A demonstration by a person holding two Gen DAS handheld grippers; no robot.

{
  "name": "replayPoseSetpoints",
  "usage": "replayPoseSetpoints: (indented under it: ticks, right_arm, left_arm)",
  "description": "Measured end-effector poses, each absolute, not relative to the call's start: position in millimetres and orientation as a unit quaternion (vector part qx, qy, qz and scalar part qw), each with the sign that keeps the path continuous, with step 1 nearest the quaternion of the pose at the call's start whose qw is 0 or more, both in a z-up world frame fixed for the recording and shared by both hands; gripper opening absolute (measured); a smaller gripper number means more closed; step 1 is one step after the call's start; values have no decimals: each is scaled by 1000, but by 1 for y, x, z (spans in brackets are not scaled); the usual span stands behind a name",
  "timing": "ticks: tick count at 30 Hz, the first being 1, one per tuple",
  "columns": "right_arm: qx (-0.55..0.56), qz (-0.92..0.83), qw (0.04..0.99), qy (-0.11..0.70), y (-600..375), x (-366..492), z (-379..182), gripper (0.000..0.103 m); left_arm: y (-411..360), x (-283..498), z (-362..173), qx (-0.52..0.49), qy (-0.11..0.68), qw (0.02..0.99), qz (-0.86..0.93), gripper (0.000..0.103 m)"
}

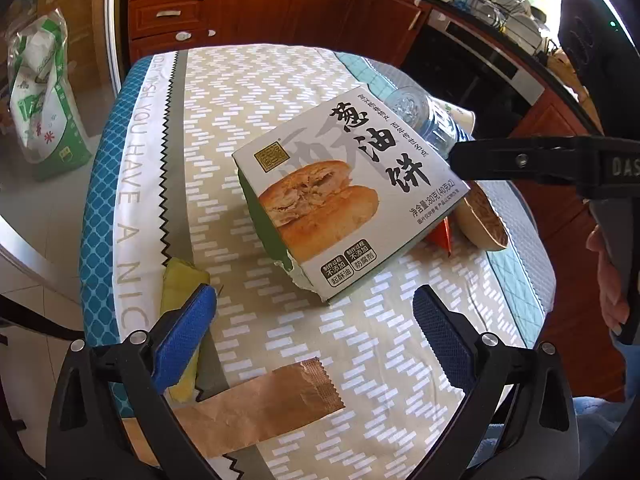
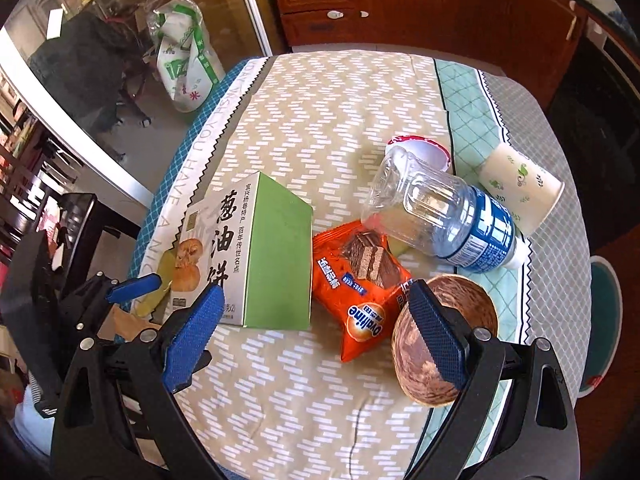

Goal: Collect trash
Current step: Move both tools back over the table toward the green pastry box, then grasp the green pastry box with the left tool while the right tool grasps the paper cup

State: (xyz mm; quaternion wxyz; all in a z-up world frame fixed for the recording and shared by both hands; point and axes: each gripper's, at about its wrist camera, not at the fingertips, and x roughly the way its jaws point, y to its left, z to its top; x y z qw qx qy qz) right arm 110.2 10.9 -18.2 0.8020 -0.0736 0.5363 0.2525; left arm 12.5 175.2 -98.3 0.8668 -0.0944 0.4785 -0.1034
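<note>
Trash lies on a patterned tablecloth [image 2: 328,112]. A white and green pastry box [image 1: 344,196] [image 2: 256,252] stands in the middle. Beside it lie an orange Ovaltine wrapper [image 2: 364,292], an empty clear water bottle [image 2: 440,220] [image 1: 424,116], a brown wooden bowl [image 2: 444,332], a paper cup [image 2: 520,184] and a pink-rimmed lid [image 2: 420,150]. A brown paper strip [image 1: 260,404] and a yellow wrapper [image 1: 182,284] lie near my left gripper [image 1: 316,336], which is open and empty just short of the box. My right gripper [image 2: 316,340] is open and empty above the Ovaltine wrapper.
Wooden cabinets [image 1: 248,4] and an oven [image 1: 472,64] stand behind the table. A green and white bag [image 1: 40,92] [image 2: 186,60] rests by a glass door on the left. The table's edges curve off near both sides.
</note>
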Motion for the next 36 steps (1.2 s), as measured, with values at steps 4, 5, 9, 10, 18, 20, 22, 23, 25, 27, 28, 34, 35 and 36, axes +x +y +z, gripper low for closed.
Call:
replayPoseSetpoints:
  ticks: [4, 5, 9, 10, 18, 20, 22, 23, 25, 27, 28, 34, 35, 36]
  right_arm:
    - [-87, 239, 801, 542, 8, 115, -29, 92]
    - [-87, 234, 803, 541, 5, 117, -30, 93]
    - [-75, 221, 805, 545, -10, 125, -32, 93]
    - [-74, 220, 806, 545, -12, 125, -33, 93]
    - [-54, 227, 800, 552, -18, 130, -35, 93]
    - [-46, 233, 796, 556, -20, 130, -35, 93]
    - [-34, 234, 797, 555, -26, 132, -30, 93]
    - [-25, 234, 801, 551, -31, 133, -26, 93]
    - [-11, 228, 810, 540, -46, 136, -19, 93]
    - [-2, 211, 822, 529, -62, 141, -14, 93]
    - [4, 203, 826, 526, -71, 143, -13, 93]
    - [29, 170, 827, 536, -104, 163, -25, 93]
    - [31, 167, 827, 536, -107, 165, -27, 93]
    - [31, 164, 827, 537, -109, 166, -29, 93]
  left_arm:
    - [175, 18, -99, -92, 473, 870, -107, 89]
    - [175, 19, -100, -94, 474, 868, -115, 83]
    - [166, 21, -95, -87, 465, 871, -133, 68]
    - [164, 21, -93, -85, 462, 872, -137, 65]
    - [142, 31, -86, -73, 453, 874, -160, 58]
    - [136, 34, -87, -69, 453, 874, -162, 51]
    - [128, 36, -90, -60, 461, 869, -168, 15]
    - [125, 35, -90, -58, 462, 869, -166, 10]
    - [125, 34, -88, -59, 458, 873, -157, 3]
    - [130, 34, -81, -76, 452, 875, -156, 3]
    - [132, 34, -77, -80, 449, 876, -157, 3]
    - [140, 46, -59, -98, 437, 882, -146, 3]
    - [142, 48, -57, -101, 436, 883, -144, 3]
    - [144, 51, -56, -102, 435, 883, -141, 3]
